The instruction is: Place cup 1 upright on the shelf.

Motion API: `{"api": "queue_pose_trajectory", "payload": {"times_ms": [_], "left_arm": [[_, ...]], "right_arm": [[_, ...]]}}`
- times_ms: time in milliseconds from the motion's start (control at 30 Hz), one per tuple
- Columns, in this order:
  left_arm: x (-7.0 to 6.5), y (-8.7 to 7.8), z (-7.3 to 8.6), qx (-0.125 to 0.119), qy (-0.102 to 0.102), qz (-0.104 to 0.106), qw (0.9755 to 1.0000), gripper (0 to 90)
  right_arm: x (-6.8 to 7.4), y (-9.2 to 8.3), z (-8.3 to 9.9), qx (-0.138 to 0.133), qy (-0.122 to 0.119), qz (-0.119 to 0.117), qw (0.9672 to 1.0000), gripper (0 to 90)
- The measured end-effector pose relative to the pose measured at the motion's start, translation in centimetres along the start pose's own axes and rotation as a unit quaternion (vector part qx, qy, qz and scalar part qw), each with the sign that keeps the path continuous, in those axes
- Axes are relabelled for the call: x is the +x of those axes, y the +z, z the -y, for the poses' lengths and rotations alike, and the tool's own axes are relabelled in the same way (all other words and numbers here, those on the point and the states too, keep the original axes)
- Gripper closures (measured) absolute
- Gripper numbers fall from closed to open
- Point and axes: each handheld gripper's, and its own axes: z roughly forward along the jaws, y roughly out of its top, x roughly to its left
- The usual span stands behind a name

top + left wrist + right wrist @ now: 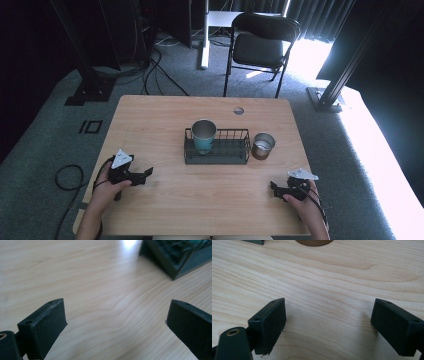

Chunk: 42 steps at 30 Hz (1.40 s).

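A black wire rack point(216, 150) sits mid-table with a teal metal cup point(203, 135) standing upright in its left end. A second metal cup point(262, 145) stands on the table just right of the rack. My left gripper point(146, 174) rests open near the table's left front, jaws wide apart over bare wood point(115, 310), with a corner of the rack point(175, 260) ahead to the right. My right gripper point(274, 188) lies open at the right front, nothing between its jaws point(328, 315); the base of the second cup point(313, 242) shows at the top edge.
The wooden table point(165, 112) has a round cable hole point(239, 110) near its far edge. A black folding chair point(260, 45) stands beyond the table. Cables point(67, 177) trail on the floor at the left. Black frame posts point(345, 75) stand at the right.
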Motion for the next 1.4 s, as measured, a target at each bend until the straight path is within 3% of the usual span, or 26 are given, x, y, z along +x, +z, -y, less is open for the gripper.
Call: {"api": "queue_pose_trajectory", "payload": {"times_ms": [300, 600, 767, 1400], "left_arm": [[0.5, -0.8, 1.5, 0.051, -0.009, -0.014, 0.9985, 3.3], [0.8, -1.1, 2.3, 0.098, -0.014, -0.047, 0.9939, 3.3], [0.8, -1.2, 2.4, 0.104, -0.02, -0.063, 0.9924, 3.2], [0.4, -1.0, 2.3, 0.103, -0.034, -0.079, 0.991, 3.2]], "right_arm": [[0.0, 0.0, 0.0, 0.0, 0.0, 0.0, 1.0, 12.3], [0.0, 0.0, 0.0, 0.0, 0.0, 0.0, 1.0, 12.3], [0.0, 0.0, 0.0, 0.0, 0.0, 0.0, 1.0, 12.3], [0.0, 0.0, 0.0, 0.0, 0.0, 0.0, 1.0, 12.3]]}}
